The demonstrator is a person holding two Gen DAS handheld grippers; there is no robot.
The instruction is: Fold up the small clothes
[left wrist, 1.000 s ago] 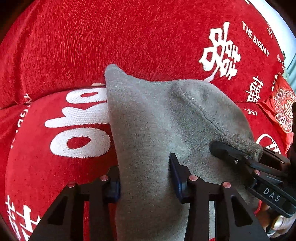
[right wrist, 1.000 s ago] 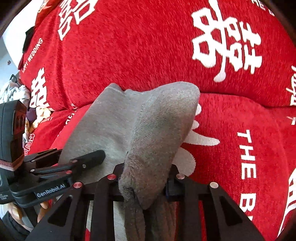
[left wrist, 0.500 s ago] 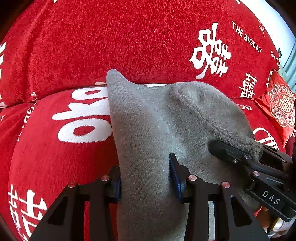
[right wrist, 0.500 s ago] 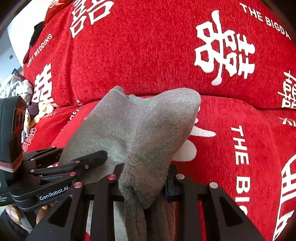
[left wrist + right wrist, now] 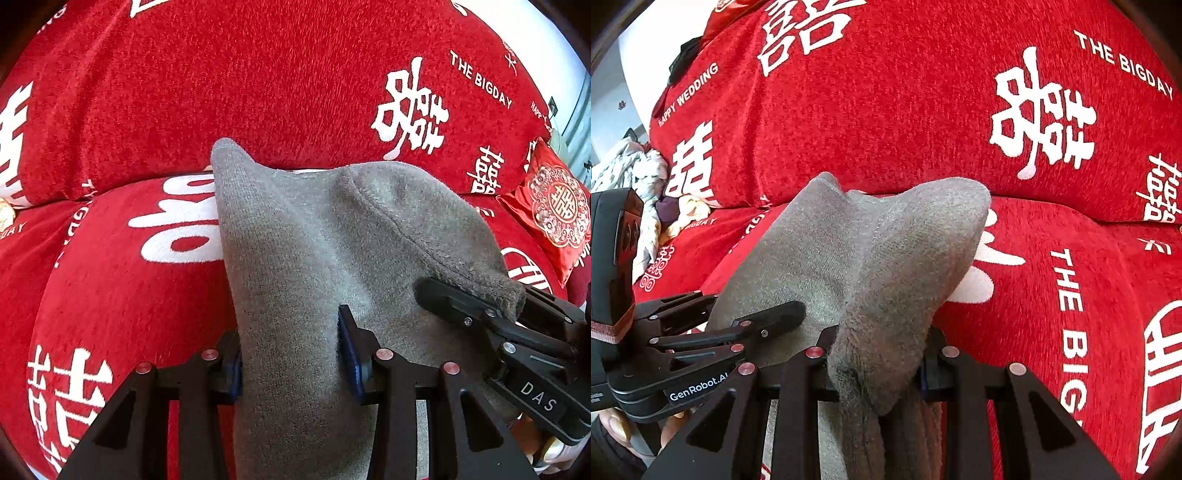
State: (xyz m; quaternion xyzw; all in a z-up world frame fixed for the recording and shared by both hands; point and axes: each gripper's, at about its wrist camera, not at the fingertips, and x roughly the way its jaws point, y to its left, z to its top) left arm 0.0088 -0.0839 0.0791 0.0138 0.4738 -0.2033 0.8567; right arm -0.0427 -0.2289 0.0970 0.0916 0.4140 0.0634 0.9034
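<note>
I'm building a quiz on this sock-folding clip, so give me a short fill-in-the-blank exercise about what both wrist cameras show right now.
1. Both grippers hold a sock whose colour is ____.
2. The sock lies over a sofa cover whose colour is ____ with white print.
3. The English words printed on the cover near the top right of the right wrist view read "THE ____".
4. The left gripper and right gripper are both ____ on the sock.

Missing words: grey; red; BIGDAY; shut

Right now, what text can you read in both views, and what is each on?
"THE BIGDAY": red sofa cover.
"HAPPY WEDDING": same cover, right wrist view.
"DAS": right hand-held gripper.
"GenRobot.AI": left hand-held gripper.
White double-happiness characters: cover and red cushion.
Small print by the cushion: too blurred to read.
</note>
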